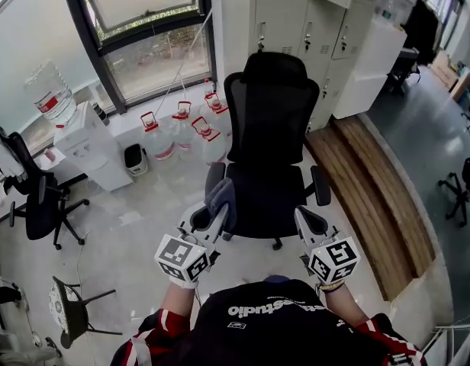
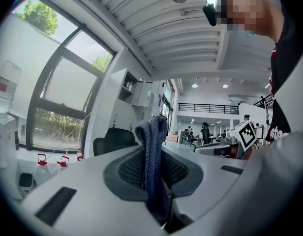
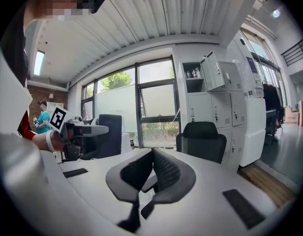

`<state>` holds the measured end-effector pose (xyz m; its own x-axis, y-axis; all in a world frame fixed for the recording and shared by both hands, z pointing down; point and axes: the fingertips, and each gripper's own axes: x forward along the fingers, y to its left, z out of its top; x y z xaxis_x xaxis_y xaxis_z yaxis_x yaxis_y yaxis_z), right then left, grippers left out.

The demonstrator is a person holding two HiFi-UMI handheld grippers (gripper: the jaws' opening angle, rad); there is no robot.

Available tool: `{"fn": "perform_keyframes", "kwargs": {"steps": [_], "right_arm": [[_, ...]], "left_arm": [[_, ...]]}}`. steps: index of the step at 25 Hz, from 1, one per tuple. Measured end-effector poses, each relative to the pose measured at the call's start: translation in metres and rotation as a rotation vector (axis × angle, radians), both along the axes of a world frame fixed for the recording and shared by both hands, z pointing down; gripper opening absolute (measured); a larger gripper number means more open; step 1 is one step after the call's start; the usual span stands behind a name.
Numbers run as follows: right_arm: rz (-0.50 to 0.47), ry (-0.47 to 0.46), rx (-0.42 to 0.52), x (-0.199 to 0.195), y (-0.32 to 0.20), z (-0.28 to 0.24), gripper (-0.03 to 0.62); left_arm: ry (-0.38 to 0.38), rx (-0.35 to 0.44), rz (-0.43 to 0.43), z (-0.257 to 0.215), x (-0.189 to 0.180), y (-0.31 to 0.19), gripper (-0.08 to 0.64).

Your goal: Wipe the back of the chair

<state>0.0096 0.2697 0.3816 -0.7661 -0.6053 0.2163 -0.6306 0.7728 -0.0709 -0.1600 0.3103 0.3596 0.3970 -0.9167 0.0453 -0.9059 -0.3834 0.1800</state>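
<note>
A black mesh office chair [image 1: 265, 120] stands in front of me, its seat toward me and its tall back and headrest on the far side. My left gripper [image 1: 218, 208] is shut on a grey-blue cloth [image 1: 223, 198], held over the seat's near left corner. In the left gripper view the cloth [image 2: 154, 156] sticks up from between the jaws, with the chair [image 2: 114, 139] beyond it. My right gripper [image 1: 307, 219] is shut on nothing near the chair's right armrest. The right gripper view shows the right gripper [image 3: 152, 155] with its pads meeting and the chair [image 3: 201, 139] ahead.
Several water jugs [image 1: 181, 128] line the window wall beside a water dispenser [image 1: 90, 139] and a small bin [image 1: 134, 158]. Lockers [image 1: 311, 21] stand behind the chair. A raised wooden strip [image 1: 372, 197] runs at the right. Other chairs [image 1: 37, 197] stand at the left.
</note>
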Motion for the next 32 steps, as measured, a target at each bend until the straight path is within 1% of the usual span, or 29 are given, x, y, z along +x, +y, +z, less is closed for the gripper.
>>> {"fn": "perform_keyframes", "kwargs": {"steps": [5, 9, 12, 16, 22, 28, 32], "right_arm": [[0.004, -0.007, -0.032, -0.006, -0.031, 0.012, 0.015], [-0.002, -0.026, -0.051, -0.007, -0.072, 0.022, 0.015], [-0.012, -0.045, -0.06, -0.008, -0.113, 0.029, 0.015], [-0.029, -0.066, -0.053, -0.01, -0.18, 0.024, 0.015], [-0.032, -0.088, -0.056, 0.0, -0.279, 0.021, 0.015], [-0.06, -0.094, -0.085, 0.014, -0.34, 0.029, 0.015], [-0.056, -0.112, -0.104, 0.026, -0.367, 0.033, 0.015]], "left_arm": [[0.006, -0.026, 0.006, 0.01, -0.007, -0.031, 0.069], [-0.012, -0.038, -0.007, 0.015, -0.009, -0.069, 0.069], [-0.028, -0.047, -0.025, 0.019, -0.011, -0.105, 0.069], [-0.044, -0.059, -0.051, 0.017, -0.016, -0.168, 0.069], [-0.056, -0.077, -0.075, 0.019, -0.012, -0.262, 0.069], [-0.088, -0.118, -0.11, 0.028, -0.006, -0.332, 0.069], [-0.104, -0.138, -0.116, 0.032, 0.002, -0.361, 0.069]]}}
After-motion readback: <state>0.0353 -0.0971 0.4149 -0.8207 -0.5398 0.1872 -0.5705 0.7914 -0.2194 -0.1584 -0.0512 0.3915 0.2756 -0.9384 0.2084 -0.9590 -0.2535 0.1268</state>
